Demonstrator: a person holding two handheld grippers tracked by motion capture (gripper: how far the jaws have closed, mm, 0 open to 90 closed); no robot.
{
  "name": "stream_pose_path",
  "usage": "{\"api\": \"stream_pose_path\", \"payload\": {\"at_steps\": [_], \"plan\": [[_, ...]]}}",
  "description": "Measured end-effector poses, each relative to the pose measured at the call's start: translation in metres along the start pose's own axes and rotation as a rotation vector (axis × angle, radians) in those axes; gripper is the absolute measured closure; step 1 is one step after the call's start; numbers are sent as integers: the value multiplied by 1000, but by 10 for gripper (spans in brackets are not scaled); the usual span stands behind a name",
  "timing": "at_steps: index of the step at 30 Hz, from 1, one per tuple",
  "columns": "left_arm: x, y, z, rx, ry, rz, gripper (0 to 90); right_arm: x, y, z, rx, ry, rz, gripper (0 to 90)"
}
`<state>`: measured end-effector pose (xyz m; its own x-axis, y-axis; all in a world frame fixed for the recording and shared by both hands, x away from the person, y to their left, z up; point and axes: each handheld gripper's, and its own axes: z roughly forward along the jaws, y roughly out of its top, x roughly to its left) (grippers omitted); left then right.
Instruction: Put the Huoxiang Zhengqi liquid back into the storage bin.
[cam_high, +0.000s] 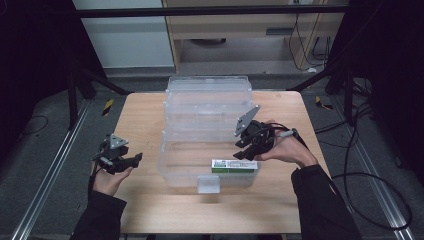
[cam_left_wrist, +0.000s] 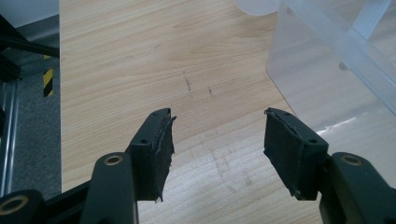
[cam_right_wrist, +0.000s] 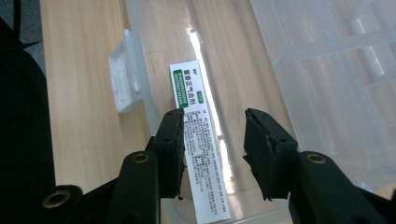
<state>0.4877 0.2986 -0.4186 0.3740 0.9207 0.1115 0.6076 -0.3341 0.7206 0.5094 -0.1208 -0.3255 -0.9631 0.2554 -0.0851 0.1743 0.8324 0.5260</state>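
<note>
- One clear plastic storage box, with one lid hinged open behind it and one latch at its front.
- One white and green carton in the box.
- Two handheld grippers: left gripper, right gripper.
- One wooden table.

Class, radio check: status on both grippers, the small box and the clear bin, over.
Left gripper open, empty, over bare table. Right gripper open above the small box, not gripping. Box lies flat inside clear bin, by front wall. Nothing in the way.
</note>
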Motion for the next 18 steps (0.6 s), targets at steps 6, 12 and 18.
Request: {"api": "stream_pose_path", "payload": {"at_steps": [6, 12, 18], "plan": [[-1, 0, 0, -1, 0, 2, 413, 9, 2, 3, -8, 9, -7, 569], [-2, 1, -1, -5, -1, 4, 417, 16, 4, 6, -24, 10, -13, 567], [-5, 3, -4, -18, -13, 7, 424, 19, 4, 5, -102, -35, 5, 556]]}}
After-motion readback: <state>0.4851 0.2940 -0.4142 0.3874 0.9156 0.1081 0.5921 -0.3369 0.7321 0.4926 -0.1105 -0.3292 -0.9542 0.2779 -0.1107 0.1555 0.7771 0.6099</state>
